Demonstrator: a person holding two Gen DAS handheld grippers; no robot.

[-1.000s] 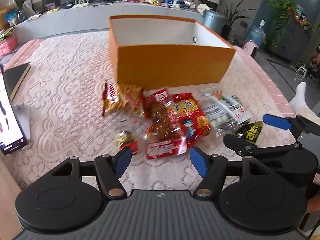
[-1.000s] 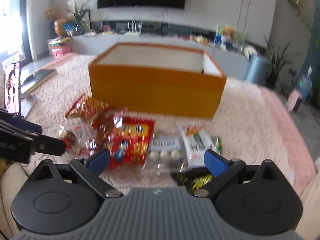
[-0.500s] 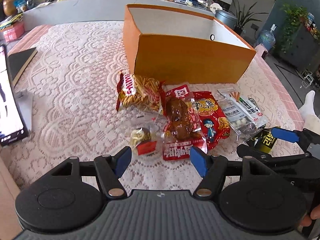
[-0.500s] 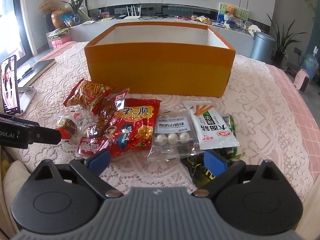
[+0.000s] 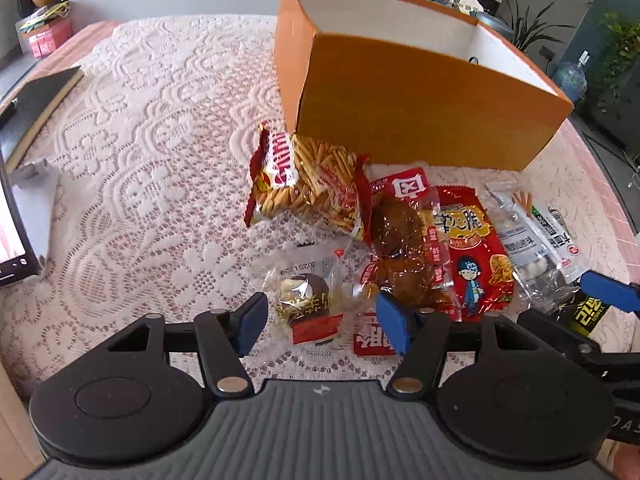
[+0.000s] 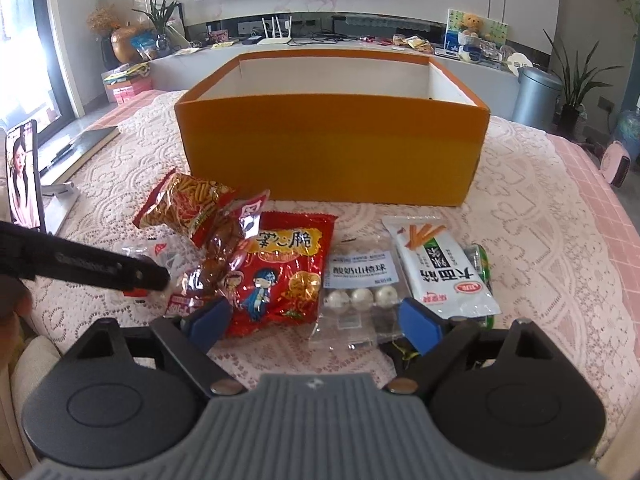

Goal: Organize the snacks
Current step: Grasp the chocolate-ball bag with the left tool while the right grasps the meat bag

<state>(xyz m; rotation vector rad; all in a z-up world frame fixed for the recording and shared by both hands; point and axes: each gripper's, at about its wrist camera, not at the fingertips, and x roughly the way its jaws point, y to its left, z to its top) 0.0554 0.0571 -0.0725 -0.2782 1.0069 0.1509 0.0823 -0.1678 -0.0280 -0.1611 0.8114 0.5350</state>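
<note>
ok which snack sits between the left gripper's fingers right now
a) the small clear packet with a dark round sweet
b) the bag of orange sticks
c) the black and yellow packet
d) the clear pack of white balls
a: in the left wrist view the small clear packet with the dark round sweet lies between the blue pads of the left gripper, which are not yet pressing on it.

Down comes the left gripper (image 5: 322,316) toward the snack pile in front of the orange box (image 5: 420,112), jaws closing in around the clear-wrapped chocolate ball (image 5: 306,300) without touching it yet. The right gripper (image 6: 316,320) narrows too, its pads straddling the white-ball packet (image 6: 360,292).
</note>
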